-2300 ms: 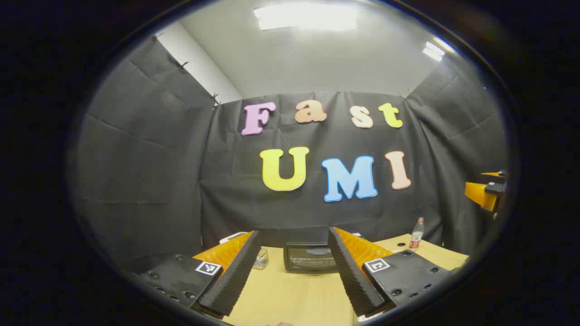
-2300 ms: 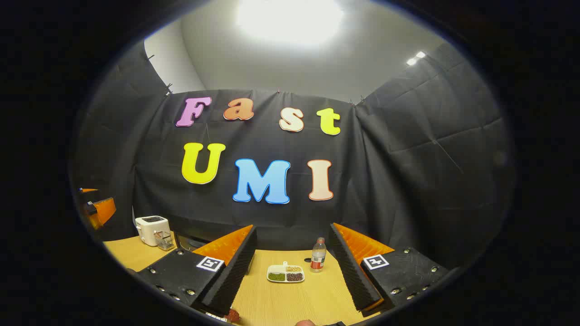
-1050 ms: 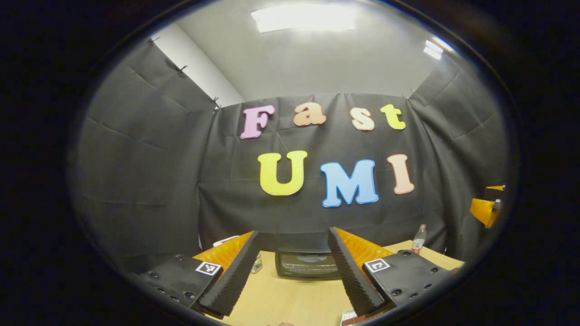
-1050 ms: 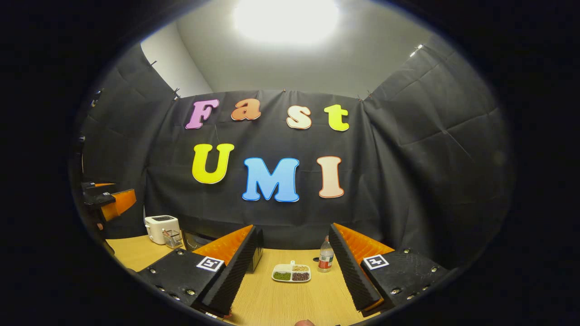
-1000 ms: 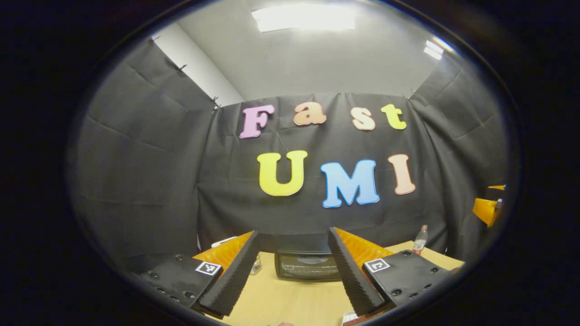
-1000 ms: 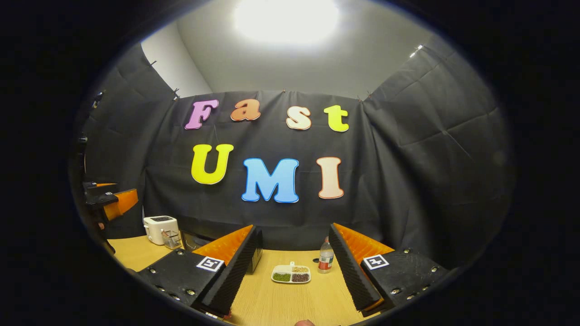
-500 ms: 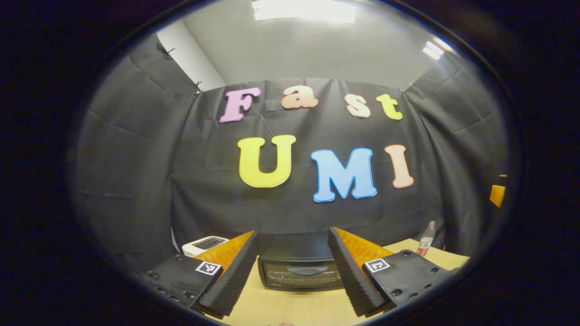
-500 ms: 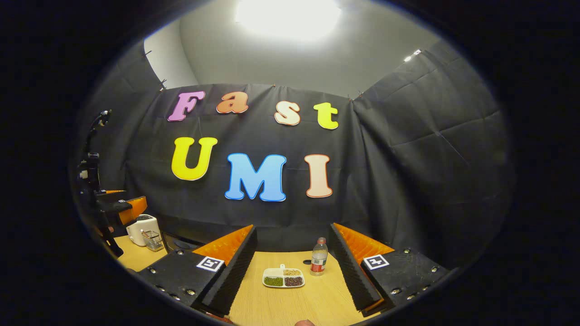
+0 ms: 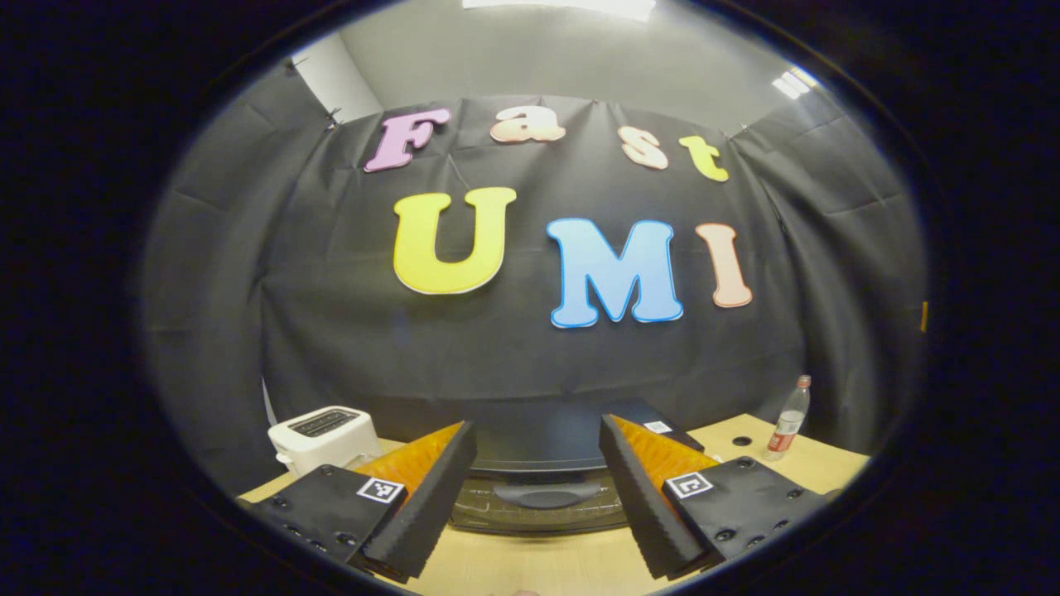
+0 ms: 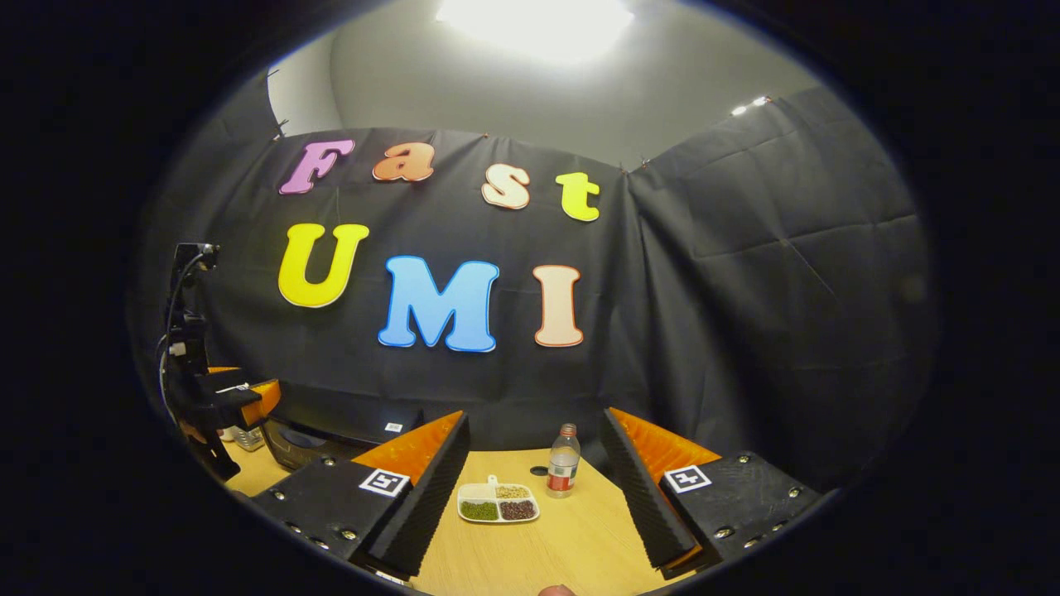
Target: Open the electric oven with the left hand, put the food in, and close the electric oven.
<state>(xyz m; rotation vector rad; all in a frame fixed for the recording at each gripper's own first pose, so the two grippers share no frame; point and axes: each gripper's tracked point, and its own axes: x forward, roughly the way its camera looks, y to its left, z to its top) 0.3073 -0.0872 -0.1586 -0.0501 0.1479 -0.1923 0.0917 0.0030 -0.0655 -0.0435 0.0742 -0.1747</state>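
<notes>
A black electric oven [image 9: 538,507] stands on the wooden table with its door shut, close ahead between the fingers of my left gripper [image 9: 537,426], which is open and holds nothing. The oven [image 10: 331,437] also appears at the left of the right gripper view, with the left gripper [image 10: 236,399] in front of it. A white divided dish of food [image 10: 498,504] lies on the table ahead of my right gripper [image 10: 534,422], which is open and holds nothing.
A white toaster [image 9: 323,432] sits left of the oven. A small plastic bottle [image 9: 787,408] stands at the right of the table; in the right gripper view the bottle [image 10: 563,472] is just behind the dish. The table [image 10: 580,538] has bare wood near me.
My left gripper has moved forward toward the oven, which now looks much larger between its fingers. The right gripper has drifted slightly; dish and bottle sit a little further left.
</notes>
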